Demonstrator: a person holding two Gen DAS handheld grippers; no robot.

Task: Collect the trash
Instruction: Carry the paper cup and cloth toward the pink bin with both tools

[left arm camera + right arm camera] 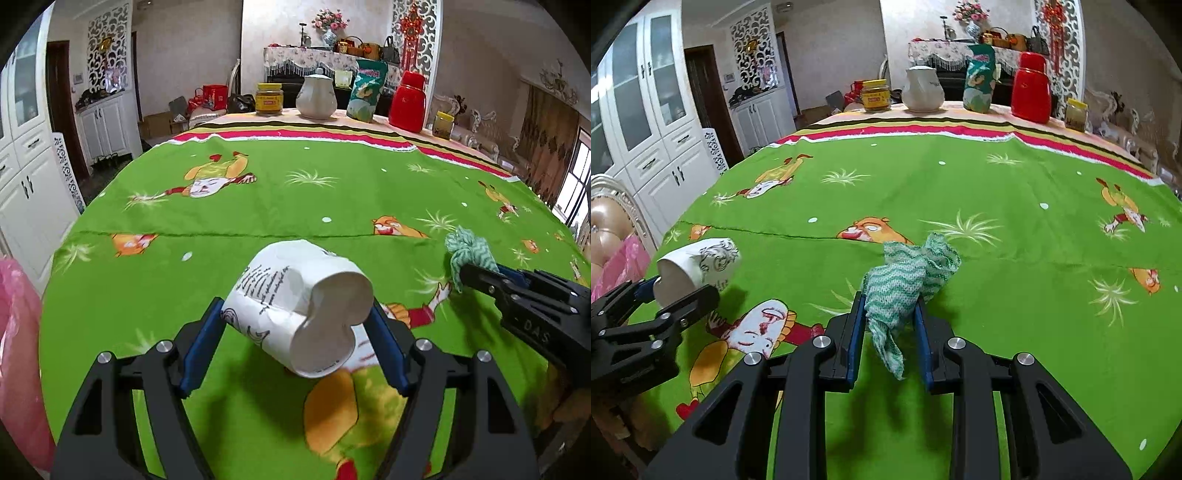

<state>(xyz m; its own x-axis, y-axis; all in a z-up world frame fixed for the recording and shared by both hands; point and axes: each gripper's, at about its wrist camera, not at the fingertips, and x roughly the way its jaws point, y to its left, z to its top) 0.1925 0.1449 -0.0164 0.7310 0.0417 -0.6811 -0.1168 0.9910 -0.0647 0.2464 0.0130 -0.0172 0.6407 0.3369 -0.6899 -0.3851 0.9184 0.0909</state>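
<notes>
Desk [1015,192] draped in a bright green cartoon-print cloth [295,195], with containers lined up along its far edge.

The cloth shows orange and yellow cartoon figures and pale grass tufts, with red, yellow and dark stripes at the far border and one crease running across. Along the far edge, left to right: a yellow-lidded jar [269,98], a white lidded jug [316,96], an upright green snack bag [366,92], a red flask [409,101] and a small yellow-lidded jar [443,124].
</notes>
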